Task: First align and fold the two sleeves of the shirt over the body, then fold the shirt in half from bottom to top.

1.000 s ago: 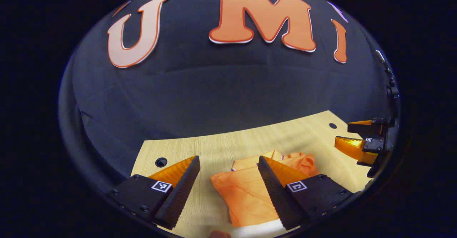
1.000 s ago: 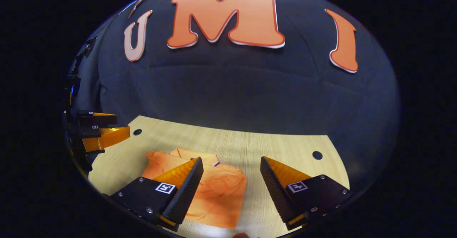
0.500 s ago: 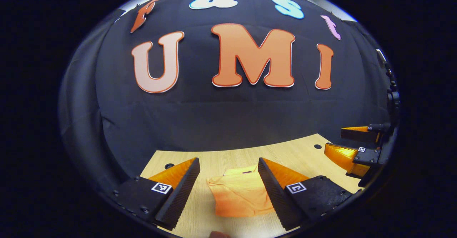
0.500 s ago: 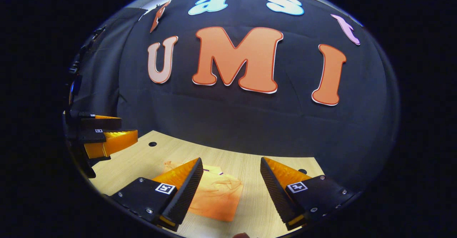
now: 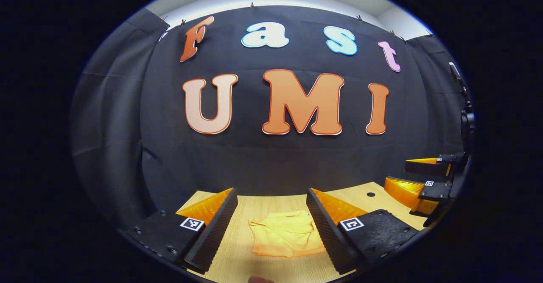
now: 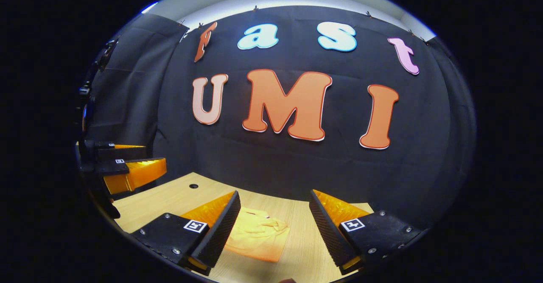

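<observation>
An orange shirt (image 5: 286,237) lies folded into a small flat packet on the wooden table (image 5: 254,266). In the left gripper view it sits between and beyond my left gripper (image 5: 271,198), which is open and holds nothing. The right gripper (image 5: 409,170) appears at the far right of that view, open and above the table. In the right gripper view the folded shirt (image 6: 258,238) lies just right of the near left finger; my right gripper (image 6: 273,200) is open and apart from it. At that view's left edge the left gripper (image 6: 152,162) hovers open.
The table's far edge meets the black cloth wall (image 5: 275,160). Small round holes mark the tabletop near its back corners (image 5: 370,194) (image 6: 194,186). Bare wood surrounds the shirt (image 6: 305,232).
Both grippers have pulled back and tilted up from the shirt, which now looks smaller and lower in each view. More of the wall shows. Both stay open.
</observation>
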The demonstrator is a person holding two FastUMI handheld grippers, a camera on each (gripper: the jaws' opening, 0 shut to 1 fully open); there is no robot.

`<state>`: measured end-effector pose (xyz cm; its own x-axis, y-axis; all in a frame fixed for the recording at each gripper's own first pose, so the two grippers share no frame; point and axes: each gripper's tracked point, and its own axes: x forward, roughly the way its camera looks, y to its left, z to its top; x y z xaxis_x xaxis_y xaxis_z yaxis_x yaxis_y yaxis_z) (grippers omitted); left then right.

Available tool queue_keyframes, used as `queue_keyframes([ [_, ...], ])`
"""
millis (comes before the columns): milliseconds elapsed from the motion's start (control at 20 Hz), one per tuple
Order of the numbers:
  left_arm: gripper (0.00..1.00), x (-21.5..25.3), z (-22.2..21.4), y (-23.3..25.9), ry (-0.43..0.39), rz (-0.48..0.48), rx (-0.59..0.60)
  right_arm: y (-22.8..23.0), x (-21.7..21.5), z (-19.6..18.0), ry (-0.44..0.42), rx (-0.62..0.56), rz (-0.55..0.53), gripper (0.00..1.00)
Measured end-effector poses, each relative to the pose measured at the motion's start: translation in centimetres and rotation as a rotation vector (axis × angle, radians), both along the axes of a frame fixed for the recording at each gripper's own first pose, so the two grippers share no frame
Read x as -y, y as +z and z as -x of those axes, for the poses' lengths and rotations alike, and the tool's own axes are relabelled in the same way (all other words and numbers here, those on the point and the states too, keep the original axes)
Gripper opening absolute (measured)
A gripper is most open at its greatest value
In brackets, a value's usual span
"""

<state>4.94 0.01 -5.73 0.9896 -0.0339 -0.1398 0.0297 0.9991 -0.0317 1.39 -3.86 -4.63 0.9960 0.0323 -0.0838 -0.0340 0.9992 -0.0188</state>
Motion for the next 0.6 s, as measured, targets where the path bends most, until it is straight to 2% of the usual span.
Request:
queue_keyframes([
  [400,1.00,-0.6,4.6,0.6,0.048,-0.037,0.049,-1.2,-2.3,3.3,0.009,0.012,0.004,0.98],
  [600,1.00,-0.5,6.3,0.2,0.053,-0.006,0.046,-2.1,-2.9,5.0,0.018,-0.001,0.017,0.99],
])
